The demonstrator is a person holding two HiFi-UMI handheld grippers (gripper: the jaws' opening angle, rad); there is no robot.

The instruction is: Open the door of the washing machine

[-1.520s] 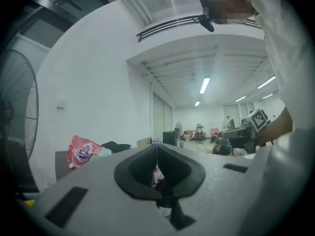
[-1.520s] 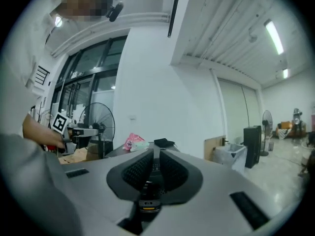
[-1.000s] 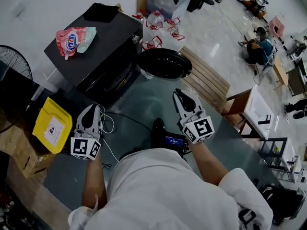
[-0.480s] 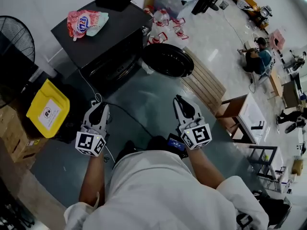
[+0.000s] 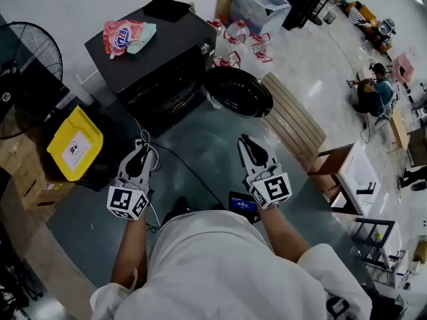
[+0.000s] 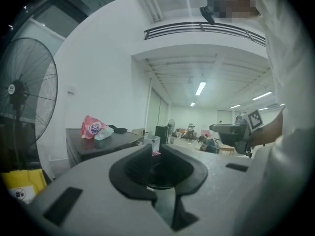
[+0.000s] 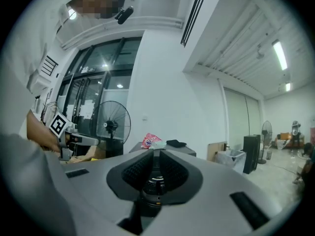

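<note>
The black washing machine [image 5: 157, 55] stands at the upper left, with its round black door [image 5: 237, 91] swung out to the right of its front. My left gripper [image 5: 142, 145] hovers level in front of the machine, a short way off. Its jaws are opening, a narrow gap shows at the tips [image 6: 153, 149] and nothing is between them. My right gripper [image 5: 245, 141] is held level below the open door, touching nothing. Its jaws [image 7: 155, 154] meet along a thin line and hold nothing. The machine's top [image 6: 101, 142] shows beyond the left jaws.
A pink detergent bag [image 5: 123, 35] and a dark cloth [image 5: 168, 7] lie on the machine's top. A yellow box [image 5: 75, 143] and a fan [image 5: 30, 52] stand to the left. Water bottles [image 5: 240, 42], a wooden pallet [image 5: 293, 122] and a floor cable [image 5: 183, 164] are nearby.
The head view has swung, so the machine now sits farther right in the picture. Both grippers have drifted a little in front of the person. Neither has taken hold of anything.
</note>
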